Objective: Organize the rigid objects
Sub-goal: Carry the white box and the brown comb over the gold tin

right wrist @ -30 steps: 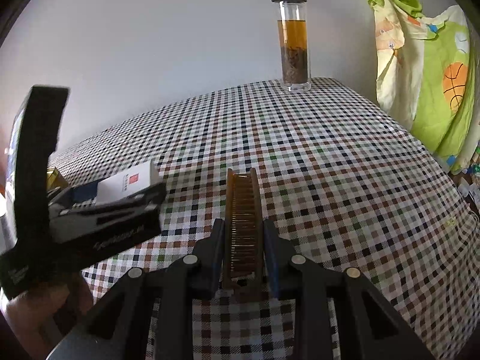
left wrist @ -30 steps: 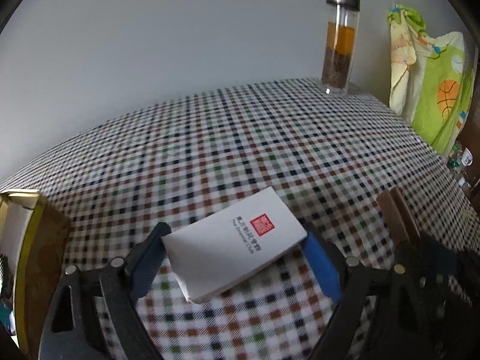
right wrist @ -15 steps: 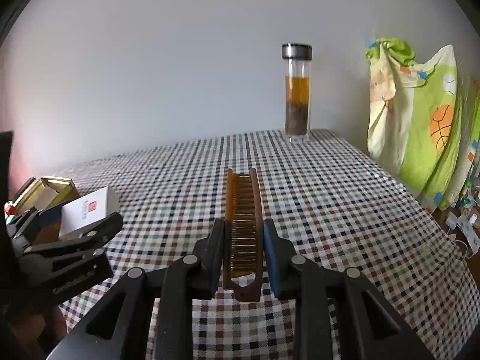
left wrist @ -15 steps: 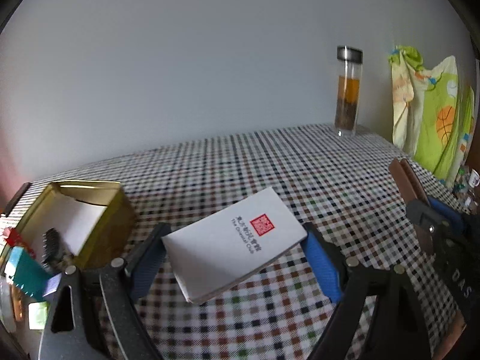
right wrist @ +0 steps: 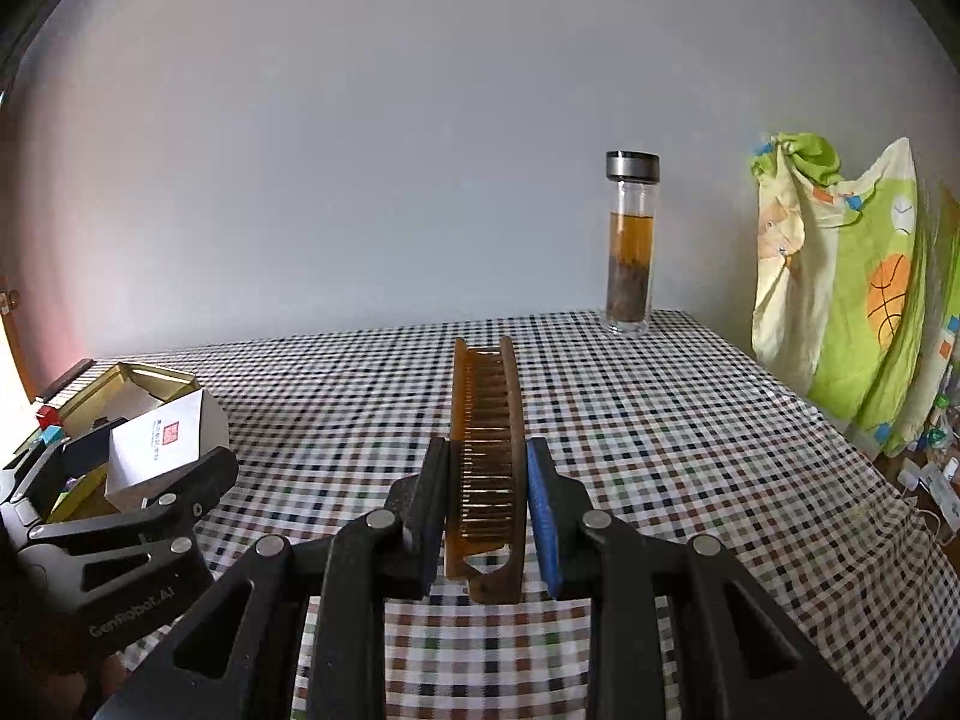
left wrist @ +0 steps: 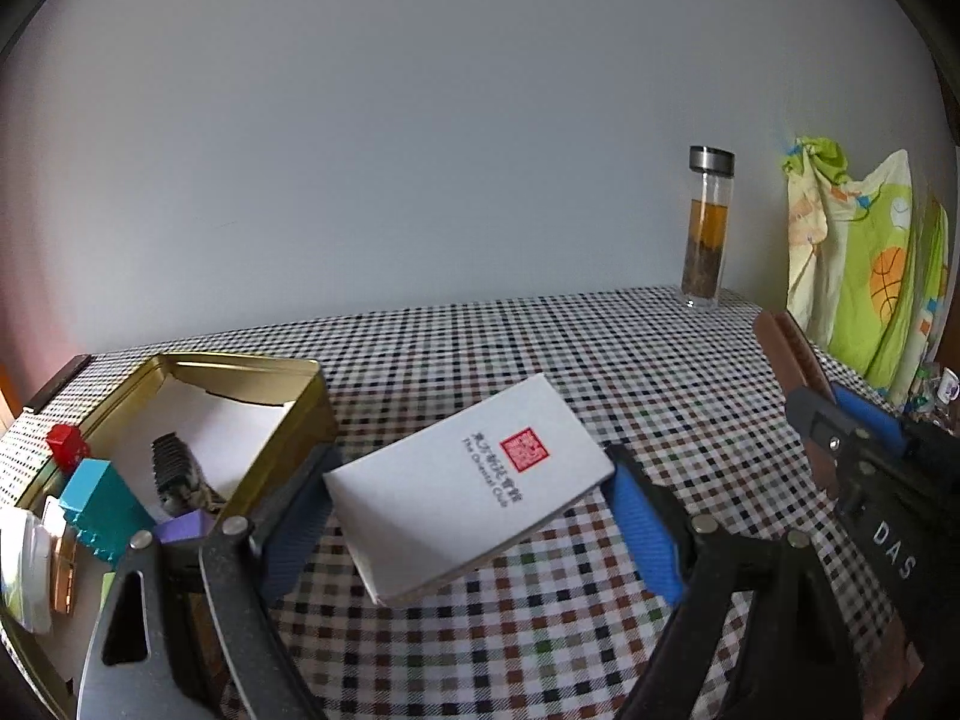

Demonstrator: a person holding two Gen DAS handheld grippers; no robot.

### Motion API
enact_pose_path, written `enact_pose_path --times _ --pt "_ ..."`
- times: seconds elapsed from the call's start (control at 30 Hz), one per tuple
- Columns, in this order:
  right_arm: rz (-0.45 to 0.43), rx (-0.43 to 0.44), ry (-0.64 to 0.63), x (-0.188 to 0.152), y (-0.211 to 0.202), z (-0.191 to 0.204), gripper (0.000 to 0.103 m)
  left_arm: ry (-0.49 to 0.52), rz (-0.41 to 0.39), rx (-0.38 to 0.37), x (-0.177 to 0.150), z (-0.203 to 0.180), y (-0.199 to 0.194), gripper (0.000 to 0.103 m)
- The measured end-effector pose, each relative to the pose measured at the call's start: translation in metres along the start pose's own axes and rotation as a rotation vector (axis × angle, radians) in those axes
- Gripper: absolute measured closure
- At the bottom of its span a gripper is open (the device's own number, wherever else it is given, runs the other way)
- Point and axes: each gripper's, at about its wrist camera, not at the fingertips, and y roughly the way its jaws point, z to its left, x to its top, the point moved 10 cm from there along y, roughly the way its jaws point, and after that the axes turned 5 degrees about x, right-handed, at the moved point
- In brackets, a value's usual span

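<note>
My left gripper [left wrist: 468, 510] is shut on a white box with a red seal [left wrist: 468, 480] and holds it above the checkered table, just right of an open gold tin [left wrist: 240, 369]. The tin holds a dark comb-like item [left wrist: 177, 468], a teal block [left wrist: 102, 510] and other small things. My right gripper [right wrist: 487, 504] is shut on a brown wooden comb [right wrist: 486, 420], held lengthwise above the table. The comb [left wrist: 792, 354] and right gripper also show at the right of the left wrist view. The box [right wrist: 162, 444] and tin [right wrist: 138, 381] show at the left of the right wrist view.
A glass bottle of tea with a metal cap [right wrist: 630, 240] stands at the table's far right corner. A green and yellow cloth [right wrist: 840, 288] hangs beyond the right edge. A red block [left wrist: 67, 444] sits by the tin. A grey wall lies behind the checkered table [right wrist: 690, 420].
My left gripper has swung left and tilted up with the box, so the gold tin has come into view. The right gripper has tilted up with the comb held still.
</note>
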Motion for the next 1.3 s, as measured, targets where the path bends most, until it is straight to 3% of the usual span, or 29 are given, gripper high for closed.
enact_pose_path --times 1.3 --pt "-0.099 0.133 -0.073 0.001 -0.034 0.084 0.075 -0.043 -0.158 0.04 -0.009 0.067 -0.059 0.015"
